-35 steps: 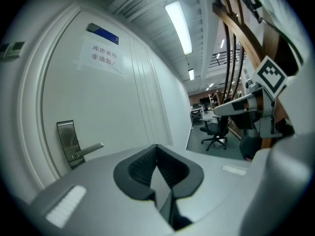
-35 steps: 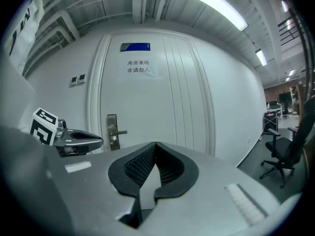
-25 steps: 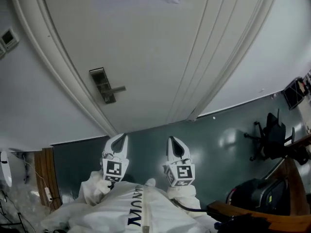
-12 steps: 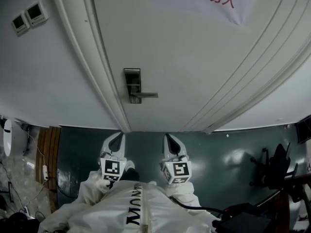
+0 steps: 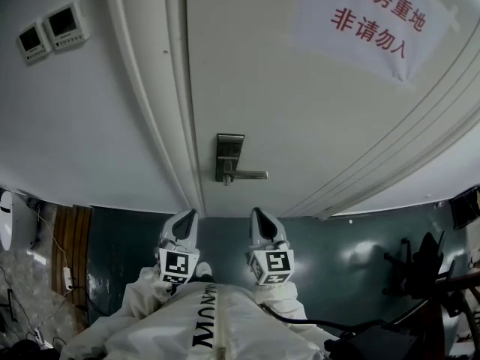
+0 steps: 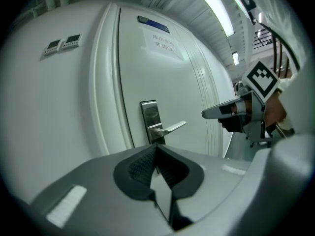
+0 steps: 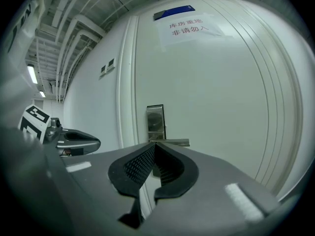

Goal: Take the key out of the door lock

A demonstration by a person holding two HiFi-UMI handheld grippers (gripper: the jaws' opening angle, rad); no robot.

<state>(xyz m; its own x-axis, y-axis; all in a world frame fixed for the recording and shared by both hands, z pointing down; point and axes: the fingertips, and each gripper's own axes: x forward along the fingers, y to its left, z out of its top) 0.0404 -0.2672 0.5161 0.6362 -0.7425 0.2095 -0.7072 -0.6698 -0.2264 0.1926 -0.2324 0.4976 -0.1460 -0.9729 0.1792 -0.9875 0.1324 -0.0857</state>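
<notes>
A steel lock plate (image 5: 229, 151) with a lever handle (image 5: 247, 175) sits on the white door (image 5: 300, 111), near its left edge. The key is too small to make out in any view. My left gripper (image 5: 184, 221) and right gripper (image 5: 261, 218) are side by side below the lock, well short of the door, both shut and empty. In the left gripper view the shut jaw tips (image 6: 155, 146) point at the lock plate (image 6: 149, 116) and lever (image 6: 170, 128), with the right gripper (image 6: 221, 113) off to the side. The right gripper view has its tips (image 7: 154, 145) just below the plate (image 7: 155, 118).
A paper sign with red characters (image 5: 375, 21) hangs high on the door. Two wall control panels (image 5: 51, 28) sit left of the door frame (image 5: 154, 103). An office chair (image 5: 420, 265) stands at the right on the dark green floor (image 5: 337, 253), and wooden furniture (image 5: 71, 253) at the left.
The head view has swung up and squared to the door, so the lock now sits nearer the frame's middle and lower. Both grippers stay shut, side by side below it.
</notes>
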